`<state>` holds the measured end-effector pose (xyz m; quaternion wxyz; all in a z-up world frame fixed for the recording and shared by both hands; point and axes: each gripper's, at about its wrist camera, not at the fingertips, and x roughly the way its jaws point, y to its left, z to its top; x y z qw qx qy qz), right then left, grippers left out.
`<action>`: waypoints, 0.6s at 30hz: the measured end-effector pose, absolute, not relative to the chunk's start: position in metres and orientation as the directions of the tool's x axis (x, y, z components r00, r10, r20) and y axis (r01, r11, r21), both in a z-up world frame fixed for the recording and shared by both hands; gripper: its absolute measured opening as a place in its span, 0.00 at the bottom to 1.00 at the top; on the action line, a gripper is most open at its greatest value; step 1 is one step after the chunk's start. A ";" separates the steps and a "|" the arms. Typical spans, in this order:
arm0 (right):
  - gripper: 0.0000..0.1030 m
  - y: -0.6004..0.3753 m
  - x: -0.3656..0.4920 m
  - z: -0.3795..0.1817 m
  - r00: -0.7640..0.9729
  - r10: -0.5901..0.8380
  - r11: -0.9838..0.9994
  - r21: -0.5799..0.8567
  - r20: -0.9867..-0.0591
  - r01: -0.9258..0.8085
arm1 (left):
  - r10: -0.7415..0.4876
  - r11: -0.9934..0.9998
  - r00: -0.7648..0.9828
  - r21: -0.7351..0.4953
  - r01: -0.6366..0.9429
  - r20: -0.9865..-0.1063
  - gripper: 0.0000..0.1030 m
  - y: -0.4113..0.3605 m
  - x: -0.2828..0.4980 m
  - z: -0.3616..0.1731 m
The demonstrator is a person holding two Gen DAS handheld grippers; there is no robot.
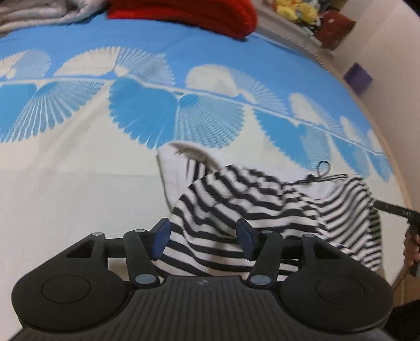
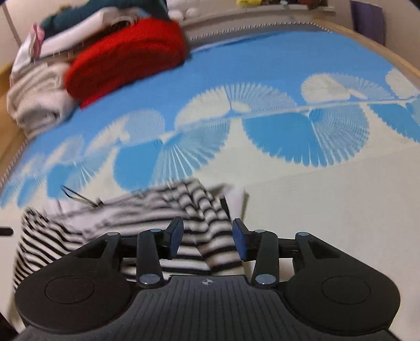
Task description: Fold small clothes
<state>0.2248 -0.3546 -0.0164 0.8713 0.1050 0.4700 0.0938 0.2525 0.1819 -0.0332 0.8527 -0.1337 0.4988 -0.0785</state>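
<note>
Left gripper (image 1: 203, 240) open over rumpled black-and-white striped garment (image 1: 262, 209).

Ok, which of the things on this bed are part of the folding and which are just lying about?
In the job:
striped garment
left gripper
right gripper

Lying about:
red blanket
grey-white folded cloth
plush toys
purple box
</note>
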 end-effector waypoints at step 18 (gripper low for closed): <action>0.03 -0.323 0.264 0.023 0.788 0.291 0.950 0.259 -0.543 -0.172 | -0.123 0.964 0.793 -0.261 -0.047 -0.597 0.02 0.187 0.300 0.001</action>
